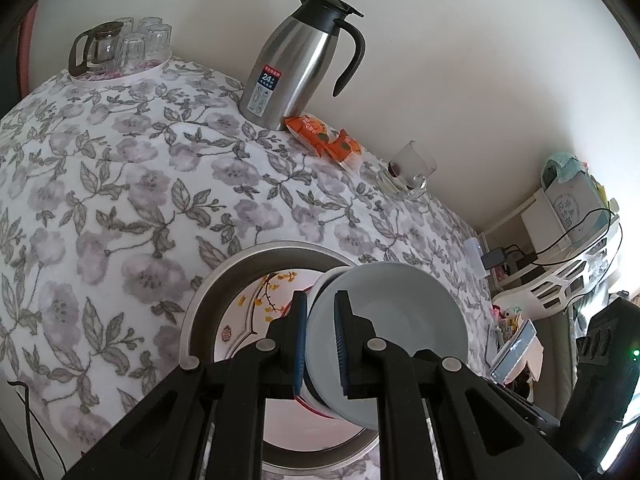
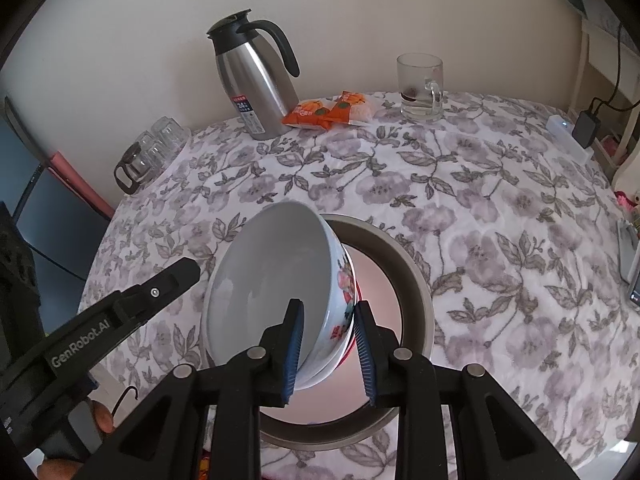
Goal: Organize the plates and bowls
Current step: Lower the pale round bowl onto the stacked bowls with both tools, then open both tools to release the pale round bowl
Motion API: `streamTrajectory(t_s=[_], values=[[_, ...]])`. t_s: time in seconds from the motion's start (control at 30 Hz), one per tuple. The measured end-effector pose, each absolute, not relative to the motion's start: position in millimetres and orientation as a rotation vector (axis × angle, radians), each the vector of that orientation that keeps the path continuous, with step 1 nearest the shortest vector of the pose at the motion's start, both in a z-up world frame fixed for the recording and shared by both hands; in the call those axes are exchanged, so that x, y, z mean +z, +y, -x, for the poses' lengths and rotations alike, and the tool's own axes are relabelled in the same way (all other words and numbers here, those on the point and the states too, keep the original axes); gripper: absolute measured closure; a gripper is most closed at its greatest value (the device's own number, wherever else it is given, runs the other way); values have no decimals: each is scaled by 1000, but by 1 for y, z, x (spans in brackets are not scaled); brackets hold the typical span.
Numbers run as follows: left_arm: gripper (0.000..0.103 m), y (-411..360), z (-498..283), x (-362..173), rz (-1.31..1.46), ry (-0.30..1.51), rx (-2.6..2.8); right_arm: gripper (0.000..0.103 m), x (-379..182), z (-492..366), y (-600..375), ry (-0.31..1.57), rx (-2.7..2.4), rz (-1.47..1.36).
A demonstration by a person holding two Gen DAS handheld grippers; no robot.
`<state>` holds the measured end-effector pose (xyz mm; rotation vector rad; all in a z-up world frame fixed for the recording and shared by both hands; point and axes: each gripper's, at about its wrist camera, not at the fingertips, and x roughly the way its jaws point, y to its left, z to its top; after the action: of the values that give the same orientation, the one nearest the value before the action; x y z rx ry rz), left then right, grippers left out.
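Left claw (image 1: 322, 312) and right claw (image 2: 328, 322) each clamp the rim of 1 tilted bowl (image 2: 276, 280) above the metal basin (image 2: 416, 280).

The bowl (image 1: 384, 340) hides much of the plate (image 1: 256, 312) below, so its painted pattern shows only in part. The basin (image 2: 416, 280) has its near rim behind the right gripper (image 2: 328, 344), and its floor is mostly covered. The flask (image 2: 256, 76) label is too small to read. The dark thing inside the mug (image 2: 420, 88) cannot be made out.
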<state>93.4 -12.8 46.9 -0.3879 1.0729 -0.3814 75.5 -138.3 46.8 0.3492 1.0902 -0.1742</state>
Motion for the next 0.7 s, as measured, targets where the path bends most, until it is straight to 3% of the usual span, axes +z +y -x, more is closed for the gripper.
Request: streamTrajectory(t_s=[0.43, 0.57, 0.7], values=[[91, -19, -94, 37, 374, 1106, -390, 74, 65, -68, -146, 1025, -158, -346], [91, -19, -94, 37, 376, 1103, -391, 86, 58, -69, -148, 1044, -150, -347], [91, -17, -92, 40, 379, 1088, -387, 88, 52, -69, -146, 1047, -147, -337]])
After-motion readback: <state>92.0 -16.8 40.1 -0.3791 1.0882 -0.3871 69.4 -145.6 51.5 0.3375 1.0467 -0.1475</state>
